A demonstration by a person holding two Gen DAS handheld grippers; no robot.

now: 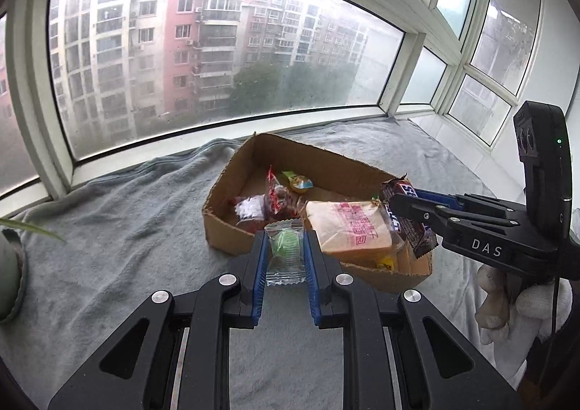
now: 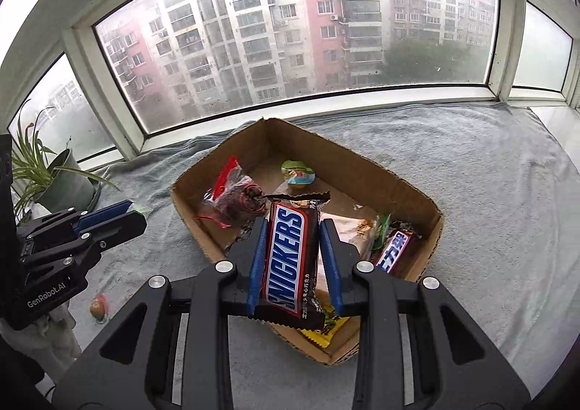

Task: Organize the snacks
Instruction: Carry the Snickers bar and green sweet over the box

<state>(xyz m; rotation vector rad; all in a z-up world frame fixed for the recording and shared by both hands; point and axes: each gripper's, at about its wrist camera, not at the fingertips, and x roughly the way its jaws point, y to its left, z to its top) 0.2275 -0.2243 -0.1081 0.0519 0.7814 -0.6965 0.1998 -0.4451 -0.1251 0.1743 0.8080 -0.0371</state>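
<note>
My left gripper is shut on a small clear packet with a green sweet, held just before the near wall of the cardboard box. My right gripper is shut on a brown Snickers bar, which hangs over the box; from the left wrist view that gripper comes in from the right with the bar above the box's right end. Inside lie a wrapped bread slice, a red packet, a round green sweet and another Snickers.
A grey towel covers the sill below the window. A potted plant stands at the left. A small round snack lies on the towel left of the box. A gloved hand holds the right gripper.
</note>
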